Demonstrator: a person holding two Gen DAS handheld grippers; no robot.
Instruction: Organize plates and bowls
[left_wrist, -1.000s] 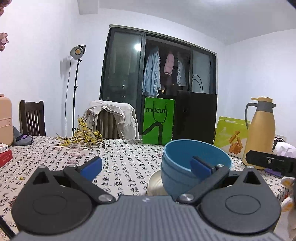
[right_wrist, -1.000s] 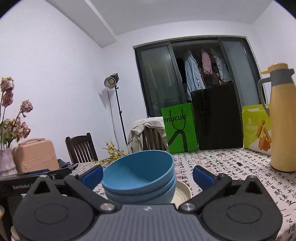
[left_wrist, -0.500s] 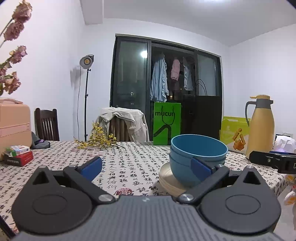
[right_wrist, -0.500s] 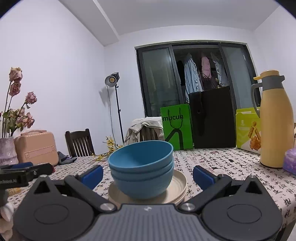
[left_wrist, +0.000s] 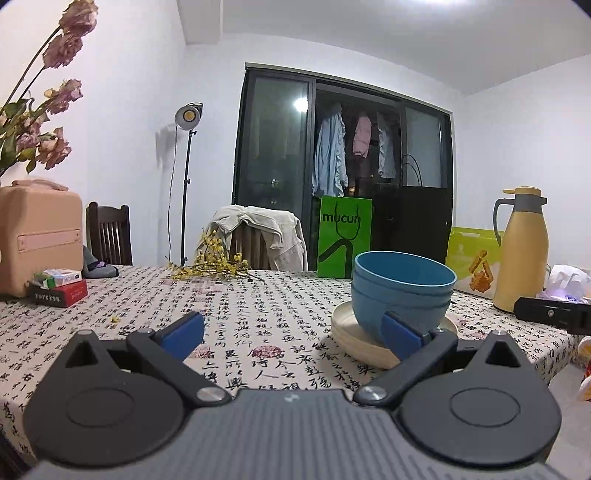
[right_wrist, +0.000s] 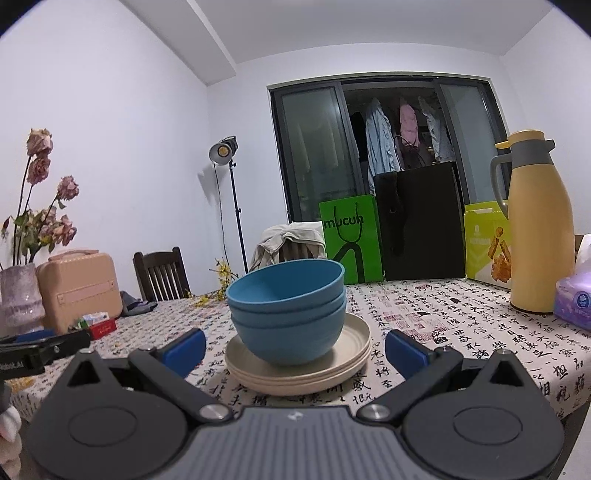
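A stack of blue bowls (right_wrist: 287, 312) is seen nested on a stack of cream plates (right_wrist: 299, 363) on a table (right_wrist: 461, 328) covered with a character-printed cloth. The right gripper (right_wrist: 294, 347) is held wide open and empty, the stack just ahead between its fingers. The left gripper (left_wrist: 291, 330) is likewise spread wide and empty, the bowls ahead to its right.

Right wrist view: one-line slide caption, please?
Open right gripper faces nested blue bowls stacked on cream plates.
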